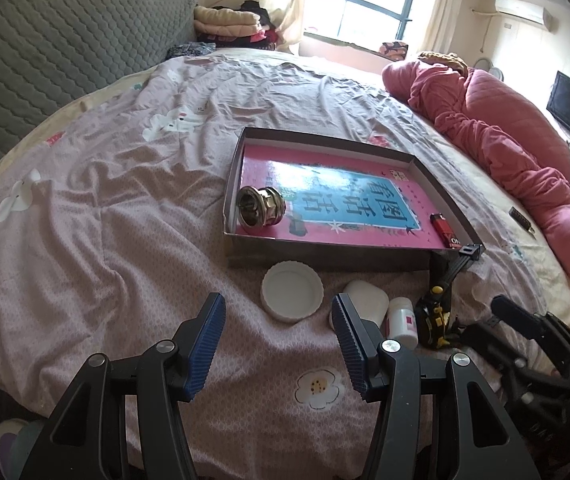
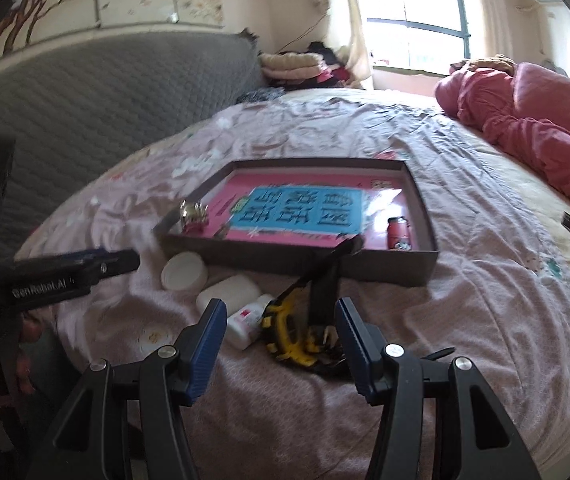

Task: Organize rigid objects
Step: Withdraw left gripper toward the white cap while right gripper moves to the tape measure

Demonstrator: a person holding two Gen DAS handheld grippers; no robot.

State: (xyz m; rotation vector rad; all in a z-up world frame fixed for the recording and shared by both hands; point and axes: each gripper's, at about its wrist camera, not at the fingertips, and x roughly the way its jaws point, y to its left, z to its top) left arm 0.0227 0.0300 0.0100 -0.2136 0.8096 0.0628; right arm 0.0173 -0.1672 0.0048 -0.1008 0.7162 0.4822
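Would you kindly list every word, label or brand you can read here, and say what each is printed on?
"GenRobot.AI": on the side of the left claw.
Large blue characters on the pink sheet in the box: upside down, not read with confidence.
Lighter lettering: too partial.
Small white bottle label: too small.

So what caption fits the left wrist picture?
Open left gripper hovers above a white lid beside a shallow box on the bed.

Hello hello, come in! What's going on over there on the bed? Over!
Left tool open, empty. Right tool open, empty, above the tape measure. Brass fitting and lighter in the box. Lid, white case, bottle outside. Nothing blocking.
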